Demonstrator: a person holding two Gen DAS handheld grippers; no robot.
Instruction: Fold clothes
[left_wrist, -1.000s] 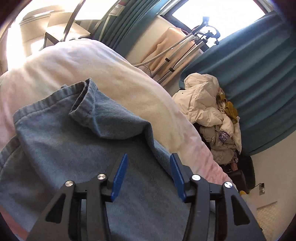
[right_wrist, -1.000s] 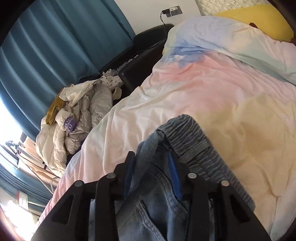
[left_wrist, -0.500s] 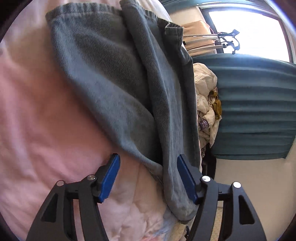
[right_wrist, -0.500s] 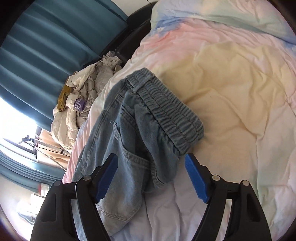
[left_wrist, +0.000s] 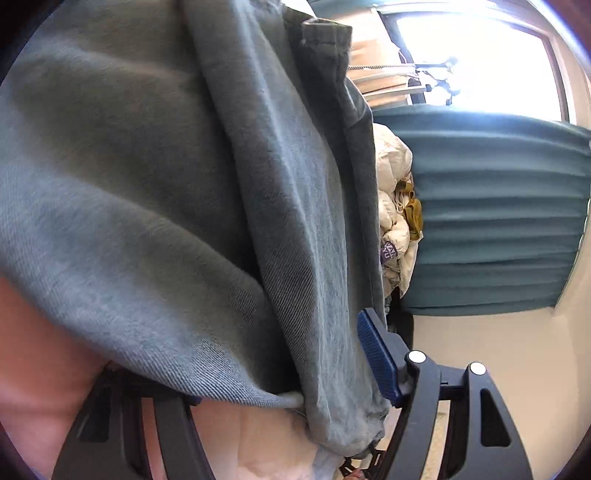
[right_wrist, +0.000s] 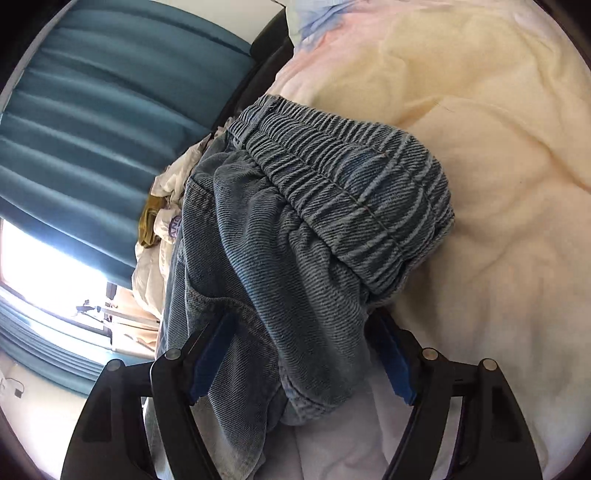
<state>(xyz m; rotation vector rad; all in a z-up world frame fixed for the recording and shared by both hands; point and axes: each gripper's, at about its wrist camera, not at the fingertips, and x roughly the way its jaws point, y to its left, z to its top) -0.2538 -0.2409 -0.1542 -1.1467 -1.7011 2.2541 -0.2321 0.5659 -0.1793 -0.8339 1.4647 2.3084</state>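
Jeans lie between spread jaws of both left gripper and right gripper

Left gripper: black frame at the bottom of the left wrist view, jaws spread wide. The right blue pad shows at lower right of centre; the left pad is hidden behind denim, only its black arm visible at lower left. Right gripper: black frame along the bottom of the right wrist view, jaws spread wide, blue pads standing to either side of the fabric at lower centre. Whether either pad touches the cloth cannot be told.
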